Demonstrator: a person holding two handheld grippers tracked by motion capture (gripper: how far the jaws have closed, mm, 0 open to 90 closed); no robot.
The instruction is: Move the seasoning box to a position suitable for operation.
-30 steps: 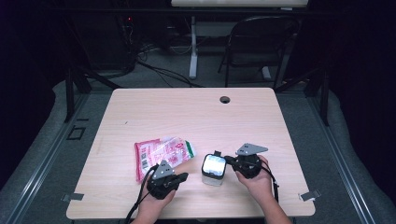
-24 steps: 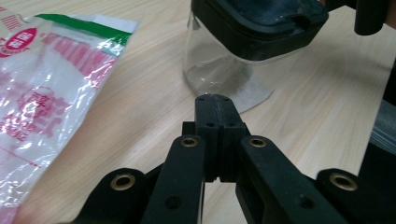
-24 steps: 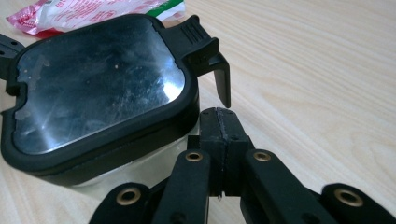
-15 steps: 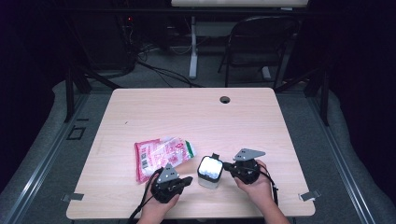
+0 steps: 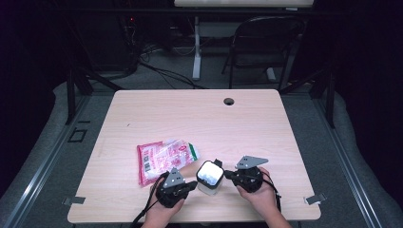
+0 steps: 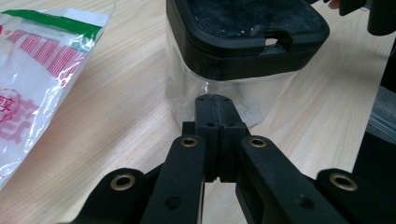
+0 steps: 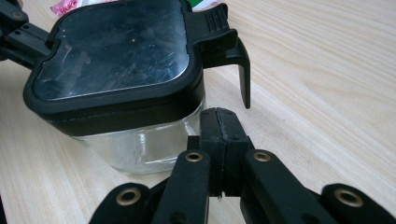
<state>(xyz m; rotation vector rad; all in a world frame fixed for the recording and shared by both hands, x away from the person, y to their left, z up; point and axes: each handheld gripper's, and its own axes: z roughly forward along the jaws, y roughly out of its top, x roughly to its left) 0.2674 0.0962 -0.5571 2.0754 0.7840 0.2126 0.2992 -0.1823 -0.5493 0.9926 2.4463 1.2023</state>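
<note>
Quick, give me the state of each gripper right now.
Left gripper: closed, holding nothing, tip against the clear container.
Right gripper: closed, holding nothing, tip beside the same container.

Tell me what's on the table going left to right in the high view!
Pink snack bag → left claw → clear jar with the black lid → right claw.

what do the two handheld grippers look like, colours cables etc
Both the left gripper and the right gripper are black, with two flat black jaws on linkage arms with brass-coloured pivot rivets. Each has a grey three-cornered plate on top and a black trailing cable.
</note>
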